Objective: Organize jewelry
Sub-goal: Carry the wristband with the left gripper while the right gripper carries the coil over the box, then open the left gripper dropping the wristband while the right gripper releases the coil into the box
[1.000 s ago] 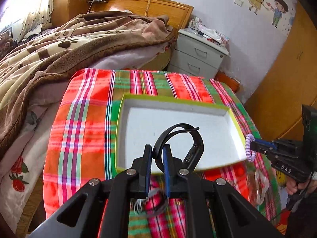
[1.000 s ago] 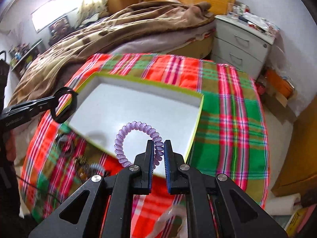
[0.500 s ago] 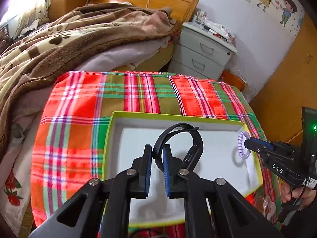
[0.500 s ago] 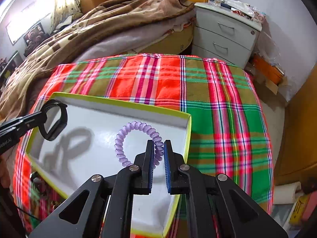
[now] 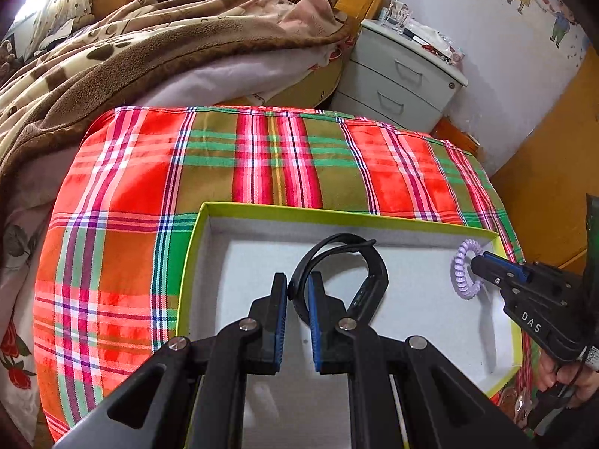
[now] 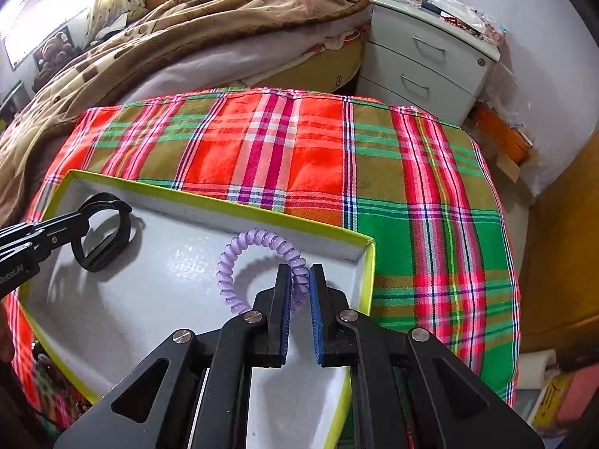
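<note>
The left gripper (image 5: 297, 284) clamps the black wristband (image 5: 368, 280), its loop upright over the white tray (image 5: 337, 212), arching toward one o'clock. The right gripper (image 6: 299, 280) pinches the purple coil bracelet (image 6: 239, 258), looping toward eleven o'clock above the tray's right end; plaid cloth (image 6: 299, 149) surrounds it.

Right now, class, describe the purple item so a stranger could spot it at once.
Find the plaid tablecloth, then the green-rimmed white tray on it. Over its right end, the right claw pinches a lilac spiral coil bracelet, unlike the smooth black band.
</note>
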A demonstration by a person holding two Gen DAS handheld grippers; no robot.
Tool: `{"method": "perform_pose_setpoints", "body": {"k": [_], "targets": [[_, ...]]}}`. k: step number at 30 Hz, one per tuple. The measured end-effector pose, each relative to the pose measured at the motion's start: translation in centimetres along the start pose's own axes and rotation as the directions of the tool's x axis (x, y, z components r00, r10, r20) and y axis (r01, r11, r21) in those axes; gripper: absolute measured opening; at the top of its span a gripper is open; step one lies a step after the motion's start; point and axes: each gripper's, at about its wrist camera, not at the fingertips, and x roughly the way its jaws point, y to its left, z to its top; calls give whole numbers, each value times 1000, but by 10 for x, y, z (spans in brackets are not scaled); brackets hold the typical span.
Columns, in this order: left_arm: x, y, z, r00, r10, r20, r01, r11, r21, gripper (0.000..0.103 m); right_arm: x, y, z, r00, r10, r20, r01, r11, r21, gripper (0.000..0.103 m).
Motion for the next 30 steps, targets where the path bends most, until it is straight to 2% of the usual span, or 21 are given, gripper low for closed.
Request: {"method": "perform_pose_setpoints", "body": {"k": [14, 18, 22, 30], "targets": [[6, 5, -1, 1000, 4, -28, -5, 1000, -24, 13, 6, 4, 0, 1000, -5, -6, 5, 1000, -7, 11], [5, 5, -1, 1000, 2, -29, -2, 1000, -21, 18, 6, 5, -1, 1000, 2, -5, -2, 1000, -2, 15], [-1, 5, -1, 1000, -3, -17, 3, 1000, -21, 30, 0, 5, -4, 1000, 11, 7, -11, 1000, 3, 20], [-27, 4, -8, 999, -2, 33, 2, 1000, 1, 39, -34, -3, -12, 995, 42, 87, -45, 999, 26, 32]]}}
